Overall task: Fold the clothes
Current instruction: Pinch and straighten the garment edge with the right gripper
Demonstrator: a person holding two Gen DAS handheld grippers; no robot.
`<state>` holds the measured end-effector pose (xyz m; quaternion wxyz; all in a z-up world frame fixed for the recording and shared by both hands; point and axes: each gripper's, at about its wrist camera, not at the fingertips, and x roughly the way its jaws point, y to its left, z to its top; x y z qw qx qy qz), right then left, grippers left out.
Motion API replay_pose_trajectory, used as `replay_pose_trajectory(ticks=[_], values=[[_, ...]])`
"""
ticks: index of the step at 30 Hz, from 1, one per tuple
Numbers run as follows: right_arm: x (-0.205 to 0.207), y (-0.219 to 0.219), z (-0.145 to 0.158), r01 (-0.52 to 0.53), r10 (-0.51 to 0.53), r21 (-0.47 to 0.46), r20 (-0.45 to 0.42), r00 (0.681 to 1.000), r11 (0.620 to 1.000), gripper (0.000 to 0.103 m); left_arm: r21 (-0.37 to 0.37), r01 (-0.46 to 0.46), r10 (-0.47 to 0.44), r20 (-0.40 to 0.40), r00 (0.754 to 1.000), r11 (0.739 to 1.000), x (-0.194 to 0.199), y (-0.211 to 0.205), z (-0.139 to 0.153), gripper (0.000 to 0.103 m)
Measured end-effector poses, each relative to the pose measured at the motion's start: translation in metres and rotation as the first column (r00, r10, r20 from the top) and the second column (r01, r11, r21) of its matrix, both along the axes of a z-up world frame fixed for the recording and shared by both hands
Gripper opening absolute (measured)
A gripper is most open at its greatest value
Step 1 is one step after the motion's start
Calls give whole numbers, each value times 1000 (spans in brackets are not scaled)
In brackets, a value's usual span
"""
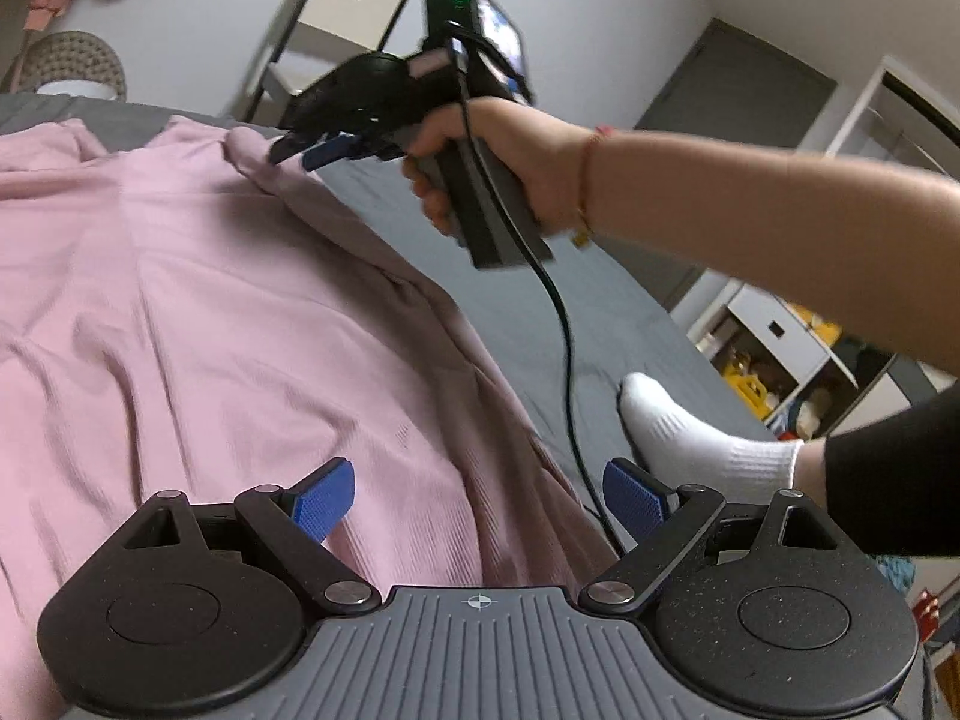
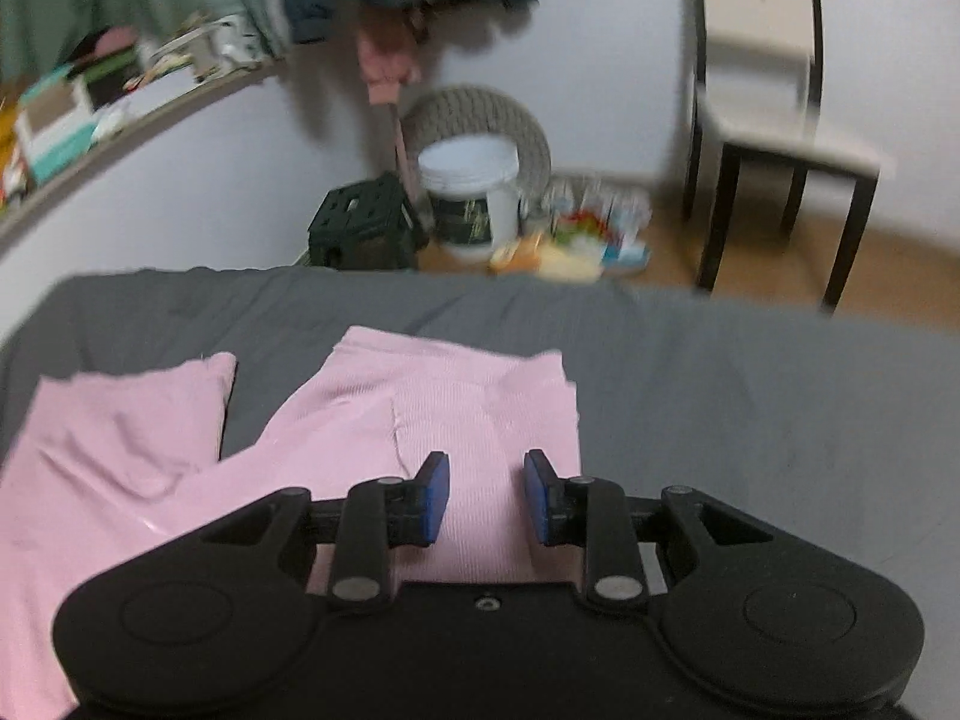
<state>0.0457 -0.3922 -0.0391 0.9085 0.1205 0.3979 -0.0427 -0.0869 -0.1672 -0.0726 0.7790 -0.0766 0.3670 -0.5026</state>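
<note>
We are working on a pair of pink trousers (image 1: 198, 312) spread over the grey bed sheet (image 1: 540, 300), the legs running toward the far edge of the bed, where the right wrist view shows both hems (image 2: 456, 384) lying flat, a strip of sheet showing between the two legs.

Our left gripper (image 1: 477, 498) is hanging above the near part of the garment with its blue pads (image 1: 324, 501) spread wide and nothing between them; it seems to be waiting over the cloth rather than taking hold.

Our right gripper (image 1: 312, 150) is reaching out to the garment's edge, where a ridge of fabric is rising up to its tips. From the left wrist view it looks to be pinching that ridge, yet its own camera shows the pads (image 2: 435, 498) parted over the cloth, so we cannot tell whether it is gripping.

We are judging that lifting this side edge serves to bring one leg across the other. A socked foot (image 1: 690, 426) is resting on the sheet just beside the trousers.
</note>
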Motion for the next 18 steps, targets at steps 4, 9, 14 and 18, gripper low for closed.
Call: replay_pose_trajectory(ticks=[4, 9, 14, 18], values=[[2, -2, -8, -26, 27, 45, -14, 1000, 999, 12, 14, 18, -18, 21, 1000, 1000, -5, -3, -1, 90], [-8, -2, 11, -74, 71, 32, 64, 995, 997, 2, 16, 38, -39, 22, 999, 999, -9, -5, -1, 90], [-30, -38, 34, 59, -50, -79, 113, 992, 995, 2, 23, 53, -54, 24, 998, 998, -12, -8, -1, 90], [-38, -70, 25, 196, -189, -161, 58, 980, 967, 2, 30, 73, -74, 31, 997, 997, -16, -11, -2, 90]])
